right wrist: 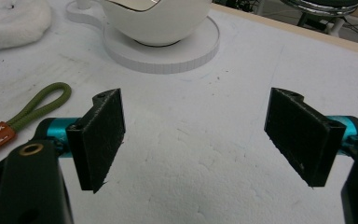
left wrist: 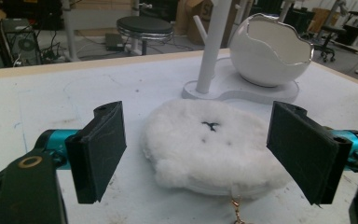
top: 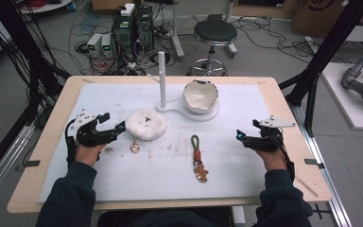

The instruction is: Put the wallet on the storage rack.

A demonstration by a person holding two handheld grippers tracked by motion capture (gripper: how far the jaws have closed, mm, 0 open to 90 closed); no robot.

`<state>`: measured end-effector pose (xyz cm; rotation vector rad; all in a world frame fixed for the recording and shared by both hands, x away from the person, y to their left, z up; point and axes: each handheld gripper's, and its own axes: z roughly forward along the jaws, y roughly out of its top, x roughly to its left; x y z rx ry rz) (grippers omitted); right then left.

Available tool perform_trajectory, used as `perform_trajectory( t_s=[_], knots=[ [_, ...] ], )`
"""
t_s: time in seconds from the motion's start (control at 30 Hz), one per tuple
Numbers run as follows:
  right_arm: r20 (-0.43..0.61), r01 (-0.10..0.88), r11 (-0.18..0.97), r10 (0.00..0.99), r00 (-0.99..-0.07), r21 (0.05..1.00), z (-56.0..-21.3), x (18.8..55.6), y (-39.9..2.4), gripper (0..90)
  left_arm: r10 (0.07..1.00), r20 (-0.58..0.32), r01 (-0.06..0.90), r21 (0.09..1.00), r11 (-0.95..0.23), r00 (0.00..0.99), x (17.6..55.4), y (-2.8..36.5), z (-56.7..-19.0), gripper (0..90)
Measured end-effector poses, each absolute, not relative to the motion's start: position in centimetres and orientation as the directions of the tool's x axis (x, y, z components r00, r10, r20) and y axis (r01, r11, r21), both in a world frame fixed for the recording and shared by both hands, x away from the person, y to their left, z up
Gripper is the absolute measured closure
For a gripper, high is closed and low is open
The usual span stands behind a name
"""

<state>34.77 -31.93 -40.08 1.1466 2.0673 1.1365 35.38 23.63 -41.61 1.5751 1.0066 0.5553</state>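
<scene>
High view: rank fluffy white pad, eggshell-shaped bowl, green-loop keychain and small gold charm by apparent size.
1. Fluffy white pad and eggshell-shaped bowl: look alike, and the bowl is farther off, so unranked.
2. Green-loop keychain: long but thin.
3. Small gold charm.

Robotics lab or workshop. Evidence: desk on bare grey floor; desktop computer towers amid tangled cables at far left; round black stool; black metal frame posts; cardboard boxes far right.
</scene>
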Motion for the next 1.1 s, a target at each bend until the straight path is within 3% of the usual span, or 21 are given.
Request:
perform_trajectory(
  t_s=[0.3,0.77,0.87,0.97,1.0,1.1],
  knots=[
    [-0.033,0.438,0.295,0.858,-0.512,0.849,-40.3,34.9,-31.8,20.4,0.851,-0.195,0.411,0.911,-0.027,0.487,38.4,22.4,-42.4,20.0],
    [-0.039,0.433,0.310,0.847,-0.530,0.847,-40.2,34.7,-31.5,20.5,0.898,-0.095,0.540,0.824,-0.172,0.430,42.0,20.3,-44.0,20.1],
    [-0.034,0.436,0.307,0.847,-0.530,0.846,-40.3,34.7,-31.5,20.5,0.896,-0.110,0.565,0.807,-0.171,0.429,42.3,20.3,-44.4,20.8],
    [-0.032,0.442,0.310,0.846,-0.532,0.842,-40.3,34.7,-31.6,20.5,0.883,-0.124,0.587,0.787,-0.190,0.452,42.4,20.2,-44.8,31.2],
    [-0.033,0.443,0.314,0.845,-0.534,0.840,-40.4,34.8,-31.5,20.5,0.864,-0.170,0.604,0.777,-0.178,0.473,42.4,20.2,-44.9,36.9],
    [-0.033,0.447,0.318,0.842,-0.538,0.836,-40.4,34.8,-31.4,20.5,0.850,-0.195,0.612,0.771,-0.177,0.490,42.3,20.1,-44.8,55.9]
  ],
)
